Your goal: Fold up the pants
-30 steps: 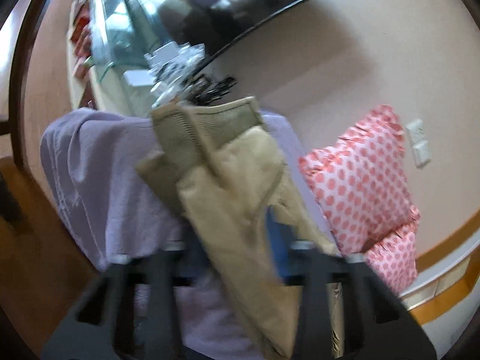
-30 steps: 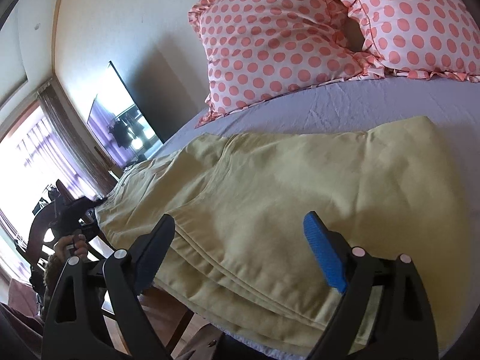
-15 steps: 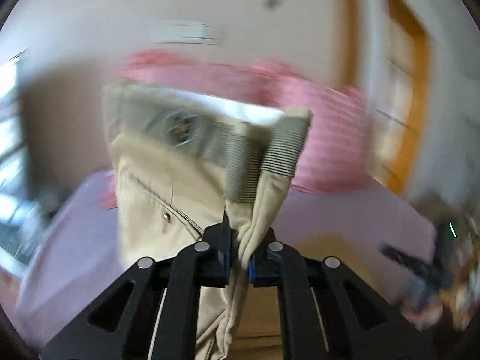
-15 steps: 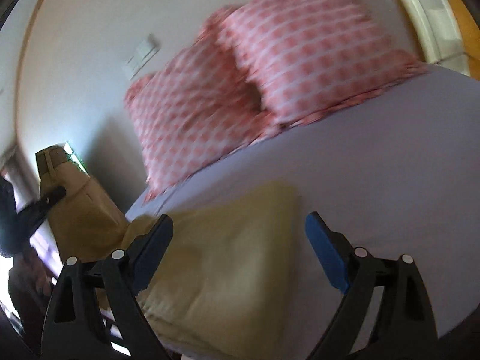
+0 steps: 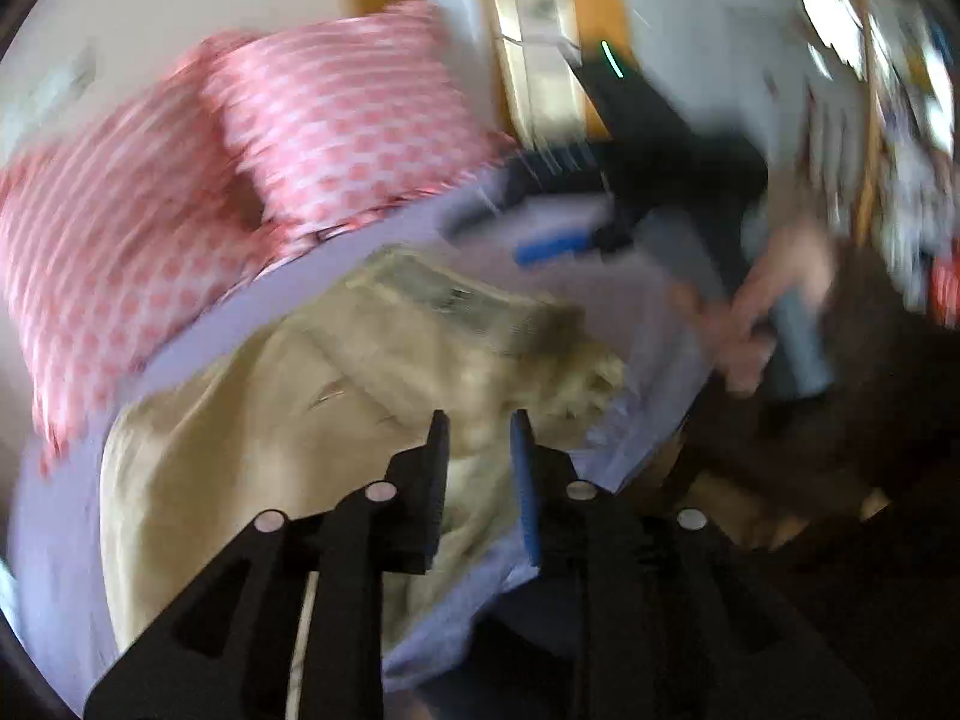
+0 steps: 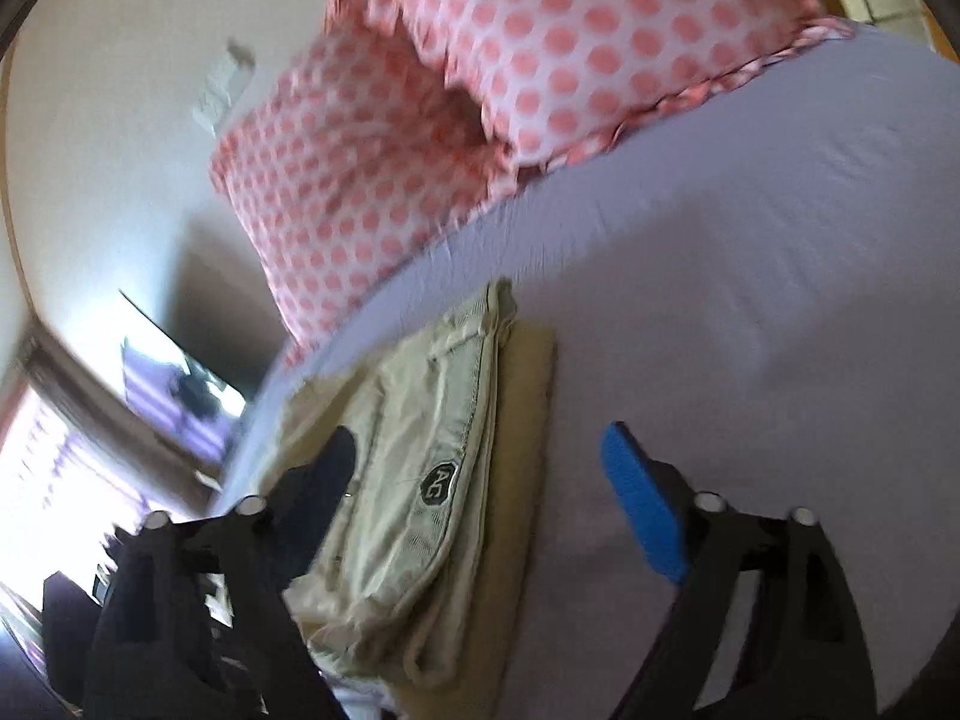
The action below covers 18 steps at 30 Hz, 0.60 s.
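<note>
Half a second ago the left gripper (image 5: pixel 477 441) held the waistband aloft, clamped; now its jaws stand slightly apart with nothing between them, and the khaki pants (image 6: pixel 420 480) lie folded on the lavender bedsheet (image 6: pixel 750 300), lower centre of the right view, below the polka-dot pillows (image 6: pixel 480 90). The right gripper (image 6: pixel 480 480) hovers wide apart, its dark finger over the cloth. Being soft, light cotton that slumps and creases easily, the pants are best taken at the thick waistband (image 6: pixel 474 396) or a folded edge.

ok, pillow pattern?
Pink dots on white; the pillows show sharpest in the right wrist view.
</note>
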Tool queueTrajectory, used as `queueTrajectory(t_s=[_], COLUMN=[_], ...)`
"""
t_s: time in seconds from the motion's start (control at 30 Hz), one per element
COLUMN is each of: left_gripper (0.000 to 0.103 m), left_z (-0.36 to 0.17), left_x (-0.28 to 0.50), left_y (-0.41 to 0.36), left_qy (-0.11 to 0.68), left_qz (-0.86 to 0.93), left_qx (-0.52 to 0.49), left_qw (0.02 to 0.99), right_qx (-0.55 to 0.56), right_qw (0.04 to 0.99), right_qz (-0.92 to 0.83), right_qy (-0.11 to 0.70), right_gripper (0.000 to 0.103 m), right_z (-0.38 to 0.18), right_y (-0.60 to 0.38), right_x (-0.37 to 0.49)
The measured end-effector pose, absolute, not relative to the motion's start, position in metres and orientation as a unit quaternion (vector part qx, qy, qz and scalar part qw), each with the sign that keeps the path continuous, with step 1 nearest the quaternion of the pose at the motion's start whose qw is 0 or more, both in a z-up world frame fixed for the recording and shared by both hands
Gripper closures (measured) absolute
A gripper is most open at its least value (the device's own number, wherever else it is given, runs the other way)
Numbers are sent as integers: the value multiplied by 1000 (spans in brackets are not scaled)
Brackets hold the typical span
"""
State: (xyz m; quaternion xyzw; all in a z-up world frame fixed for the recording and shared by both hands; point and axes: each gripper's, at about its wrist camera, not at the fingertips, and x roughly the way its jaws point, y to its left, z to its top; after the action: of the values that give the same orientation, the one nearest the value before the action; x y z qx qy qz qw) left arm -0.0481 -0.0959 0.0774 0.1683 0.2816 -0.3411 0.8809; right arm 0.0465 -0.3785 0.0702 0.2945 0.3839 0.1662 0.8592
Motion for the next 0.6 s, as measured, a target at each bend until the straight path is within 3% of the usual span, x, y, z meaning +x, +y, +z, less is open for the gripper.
queueTrajectory(t_s=[0.07,0.1,0.13,0.23,0.37,0.5,0.53,0.57,0.6], left_gripper=[40,35,34,32,31,23,22,23,24], left_z=[96,101,101,81,54,46,44,42,41], left_x=[-24,-9,6,55,95,101,104,110,111], left_y=[-40,-14,11,79,101,85,83,79,79], left_qy=[298,309,324,408,480,485,486,490,489], left_qz=[-297,-263,-224,-137,-173,-241,-247,-254,-260], left_qx=[79,44,17,-56,-107,-136,-139,-141,-147], left_qw=[904,913,919,901,853,829,827,821,819], right_qx=[274,266,258,246,247,292,291,301,334], right_qw=[853,849,851,839,836,820,815,804,780], right_qz=[167,165,163,189,194,216,224,237,261], right_qy=[412,426,428,447,449,443,449,455,461], right_gripper=[29,30,31,50,51,52,61,80,83], right_z=[64,60,59,54,54,47,46,42,36], right_y=[-367,-363,-360,-348,-347,-356,-354,-354,-356], right_x=[61,67,71,80,84,92,93,94,96])
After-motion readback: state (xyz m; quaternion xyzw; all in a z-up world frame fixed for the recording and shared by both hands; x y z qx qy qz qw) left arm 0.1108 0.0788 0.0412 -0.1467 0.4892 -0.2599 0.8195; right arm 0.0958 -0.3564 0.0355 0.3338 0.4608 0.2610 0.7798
